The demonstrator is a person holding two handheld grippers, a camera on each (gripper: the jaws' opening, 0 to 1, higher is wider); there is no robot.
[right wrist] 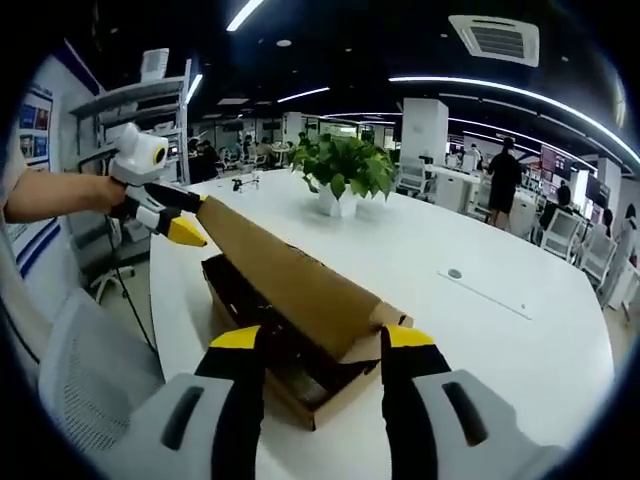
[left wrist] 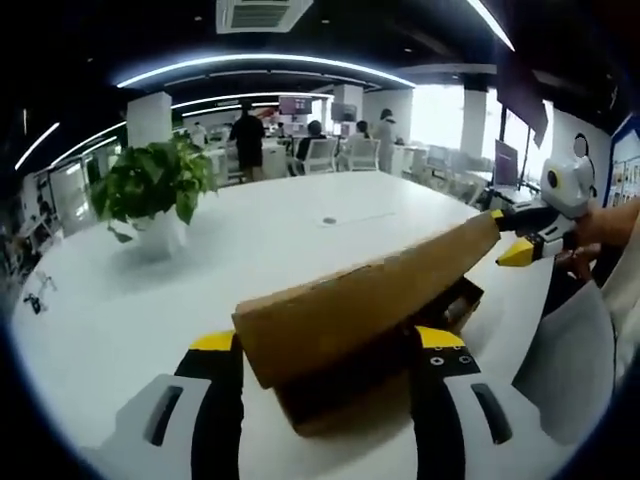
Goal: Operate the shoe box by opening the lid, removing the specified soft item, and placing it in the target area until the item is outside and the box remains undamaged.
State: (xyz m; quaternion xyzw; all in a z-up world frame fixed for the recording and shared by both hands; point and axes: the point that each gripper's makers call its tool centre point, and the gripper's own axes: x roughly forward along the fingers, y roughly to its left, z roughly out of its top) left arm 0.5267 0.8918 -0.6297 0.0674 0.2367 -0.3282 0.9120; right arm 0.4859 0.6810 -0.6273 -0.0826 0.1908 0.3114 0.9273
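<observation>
Both grippers clamp the raised lid point(right wrist: 290, 280) — right gripper view shows the box point(right wrist: 300, 385) interior.

room: open office, dark ceiling with long curved light strips point(left wrist: 260, 62) | ceiling vent point(right wrist: 493, 38) | big white table point(left wrist: 280, 240), potted plant point(left wrist: 152, 185) toward its far edge | office chairs point(left wrist: 335, 153) beyond | bright windows point(left wrist: 437, 115) | shelf unit point(right wrist: 140, 120) by wall

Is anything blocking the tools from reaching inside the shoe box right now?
Yes. The raised cardboard lid, gripped at both ends by the tools, hangs over the shoe box opening, partly covering its dark contents.
</observation>
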